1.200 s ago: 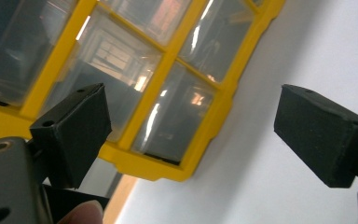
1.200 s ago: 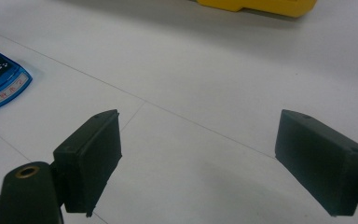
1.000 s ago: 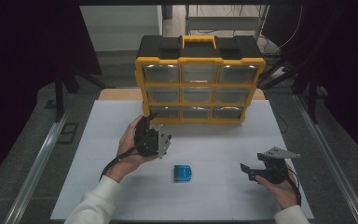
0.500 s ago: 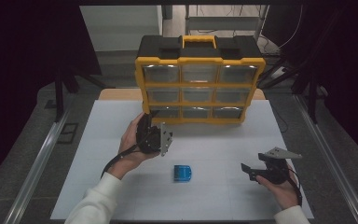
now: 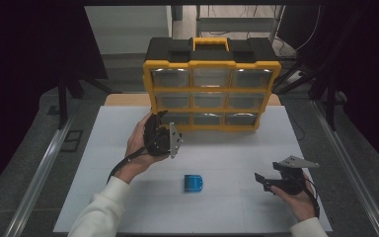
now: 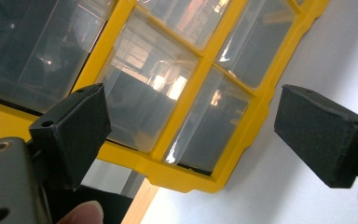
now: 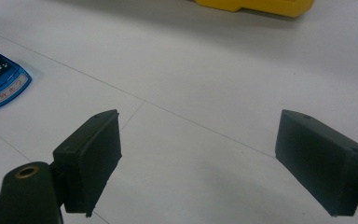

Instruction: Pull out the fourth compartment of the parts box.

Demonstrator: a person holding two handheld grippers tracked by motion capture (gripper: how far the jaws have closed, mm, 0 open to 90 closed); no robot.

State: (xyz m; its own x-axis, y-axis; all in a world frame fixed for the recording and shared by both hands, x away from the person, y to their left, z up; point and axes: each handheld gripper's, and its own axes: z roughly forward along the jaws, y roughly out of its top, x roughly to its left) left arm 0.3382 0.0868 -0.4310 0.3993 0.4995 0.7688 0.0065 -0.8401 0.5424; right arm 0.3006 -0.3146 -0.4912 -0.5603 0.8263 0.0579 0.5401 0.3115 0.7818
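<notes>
High view: left gripper (image 5: 173,140) near organizer (image 5: 211,84) bottom-left drawer; blue case (image 5: 194,183) lies on counter (image 5: 128,123), untouched. Left gripper view: fingers (image 6: 77,130) wide, drawers shut. Right gripper view: fingers (image 7: 91,156) wide, empty. Work barely begun.

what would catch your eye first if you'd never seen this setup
The yellow and black organizer stands upright at the far edge of the white table, its clear drawers facing the person. The left gripper points at its lower drawers, jaws open. A small blue case lies flat on the table between the hands, with the right gripper open beside it.
</notes>
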